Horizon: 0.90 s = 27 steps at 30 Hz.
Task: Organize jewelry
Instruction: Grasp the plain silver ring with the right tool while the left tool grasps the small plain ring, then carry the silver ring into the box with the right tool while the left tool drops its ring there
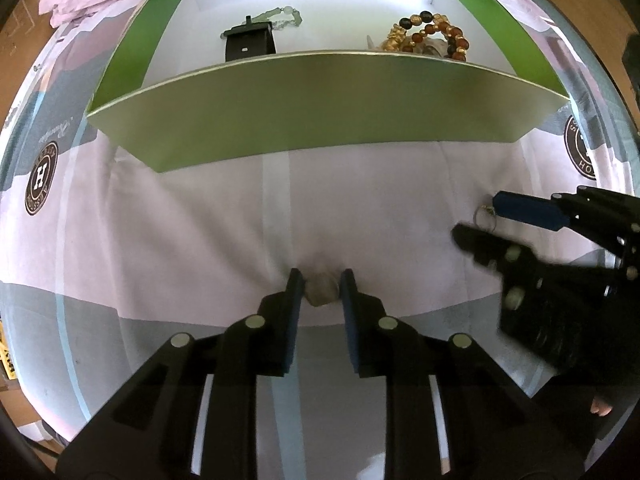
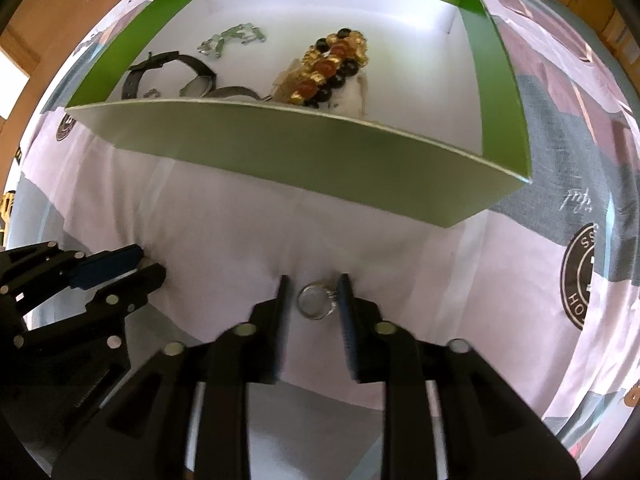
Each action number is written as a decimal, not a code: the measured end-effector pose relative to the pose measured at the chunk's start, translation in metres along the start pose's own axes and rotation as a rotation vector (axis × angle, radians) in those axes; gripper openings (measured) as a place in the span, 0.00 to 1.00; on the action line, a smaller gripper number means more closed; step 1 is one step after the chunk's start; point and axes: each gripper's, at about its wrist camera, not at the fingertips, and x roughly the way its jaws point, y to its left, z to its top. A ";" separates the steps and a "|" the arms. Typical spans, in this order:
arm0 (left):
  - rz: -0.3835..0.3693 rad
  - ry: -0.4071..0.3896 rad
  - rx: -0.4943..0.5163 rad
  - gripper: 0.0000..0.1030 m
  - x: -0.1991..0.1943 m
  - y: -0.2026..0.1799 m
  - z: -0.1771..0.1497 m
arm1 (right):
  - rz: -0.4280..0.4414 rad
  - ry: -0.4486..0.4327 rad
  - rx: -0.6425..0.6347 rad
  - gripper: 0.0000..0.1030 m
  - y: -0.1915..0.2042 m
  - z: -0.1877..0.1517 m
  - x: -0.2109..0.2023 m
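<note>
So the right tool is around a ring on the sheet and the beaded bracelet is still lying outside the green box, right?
Not quite. The bracelet already lies inside the box, as the right wrist view shows. The rest holds: the right tool has a finger on each side of the ring on the sheet.

The box's near wall [image 2: 280,148] hides the lower part of the watch [image 2: 168,74] and beaded bracelet [image 2: 332,68] ahead of the right gripper. The pale object [image 1: 321,291] between the left gripper's fingers is too blurred to identify.
</note>
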 end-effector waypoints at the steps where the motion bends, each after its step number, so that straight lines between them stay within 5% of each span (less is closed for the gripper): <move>1: -0.001 0.001 -0.001 0.21 0.000 0.000 0.000 | -0.013 0.002 -0.018 0.45 0.004 -0.001 0.001; 6: 0.012 -0.002 0.008 0.21 0.000 -0.002 -0.003 | -0.057 -0.004 -0.047 0.43 0.015 -0.005 0.003; 10: 0.009 -0.004 0.002 0.17 -0.001 -0.002 -0.003 | -0.050 -0.009 -0.034 0.20 0.014 -0.004 0.001; 27: 0.023 -0.052 -0.008 0.17 -0.022 -0.003 -0.005 | -0.028 -0.043 -0.013 0.20 0.001 -0.001 -0.014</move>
